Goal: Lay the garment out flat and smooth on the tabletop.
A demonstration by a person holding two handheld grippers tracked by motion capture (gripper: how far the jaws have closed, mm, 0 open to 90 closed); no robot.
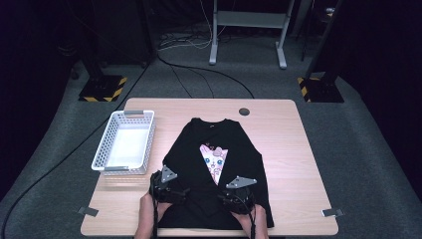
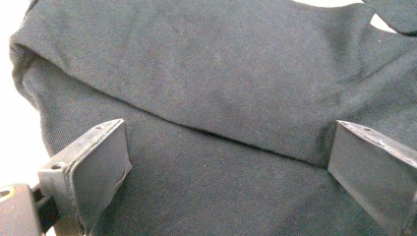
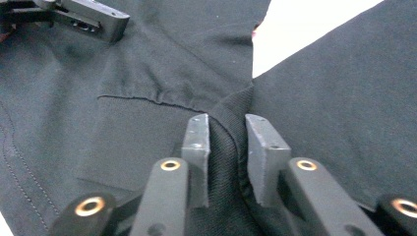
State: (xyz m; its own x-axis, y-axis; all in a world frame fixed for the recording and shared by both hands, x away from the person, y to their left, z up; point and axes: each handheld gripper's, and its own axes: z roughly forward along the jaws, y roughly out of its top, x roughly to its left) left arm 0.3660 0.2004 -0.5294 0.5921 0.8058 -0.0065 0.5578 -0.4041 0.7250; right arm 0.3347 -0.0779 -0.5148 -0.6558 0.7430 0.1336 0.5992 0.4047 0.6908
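Note:
A black T-shirt [image 1: 221, 137] with a pink and white cartoon print lies flat on the wooden table [image 1: 291, 149], neck to the far side, its sides folded inward. My left gripper [image 1: 175, 190] rests on the shirt's near left part. Its jaws stand open and wide apart [image 2: 228, 130] over the cloth, with a folded edge [image 2: 216, 132] running between them. My right gripper [image 1: 230, 196] is at the near right part, where its jaws [image 3: 227, 120] pinch a raised ridge of the black fabric [image 3: 223, 147]. One jaw of the left gripper [image 3: 93, 19] shows at the top left of the right gripper view.
An empty white mesh basket [image 1: 107, 144] stands on the table to the left of the shirt. A round cable hole [image 1: 244, 111] sits near the far edge. Tape marks [image 1: 331, 212] lie at the near corners. Bare wood [image 1: 293, 169] spreads right of the shirt.

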